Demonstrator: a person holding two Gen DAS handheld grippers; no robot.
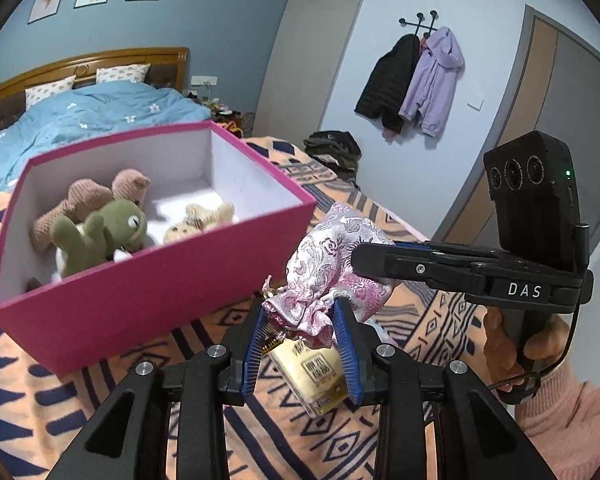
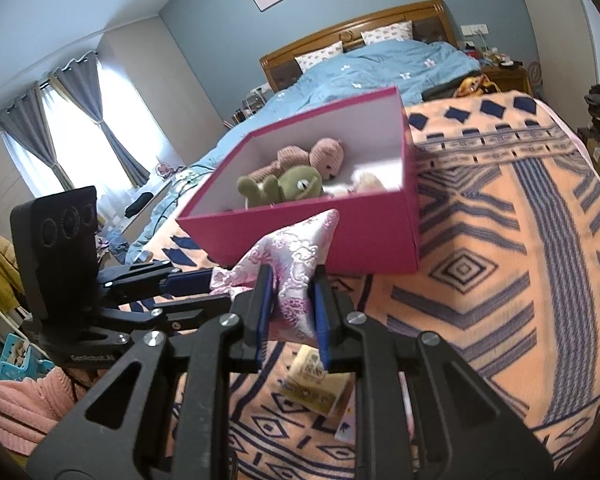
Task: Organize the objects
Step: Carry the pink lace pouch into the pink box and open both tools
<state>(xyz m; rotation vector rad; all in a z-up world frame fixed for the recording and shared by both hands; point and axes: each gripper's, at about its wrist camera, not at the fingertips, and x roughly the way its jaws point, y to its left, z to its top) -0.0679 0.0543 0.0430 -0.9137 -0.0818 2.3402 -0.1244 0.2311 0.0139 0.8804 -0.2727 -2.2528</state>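
Toward the left edge of the patterned blanket (image 1: 28, 400), found an open magenta box (image 1: 140, 304) resting on the cloth. Counted three soft toys inside: a pink knitted bear (image 1: 92, 196) against the back wall, a green frog plush (image 1: 104, 232) lying in front of it, and a small cream bear (image 1: 204, 220) to the right of both.

Just right of the box's near corner, saw a pink-and-silver brocade pouch (image 1: 332, 264) hanging clear of the blanket, held from two sides. Pinched its gathered, ruffled mouth with the left gripper (image 1: 300, 308), blue pads pressed tight on the fabric. Clamped the pouch's right side with the right gripper (image 1: 358, 258), reaching in level from the right, jaws closed on the cloth; confirmed the same grip in the right wrist view, with fabric squeezed between the two pads.

Directly under the pouch, noted a cream-and-gold packet (image 1: 320, 372) over the blanket; could not tell whether touching the pouch or lying loose.

Further right, made out a hand (image 1: 508, 344) wrapped round the right gripper's handle, a pink knitted sleeve below it. Beyond, on the wall, saw a black and a lilac coat (image 1: 412, 80) hanging from hooks.
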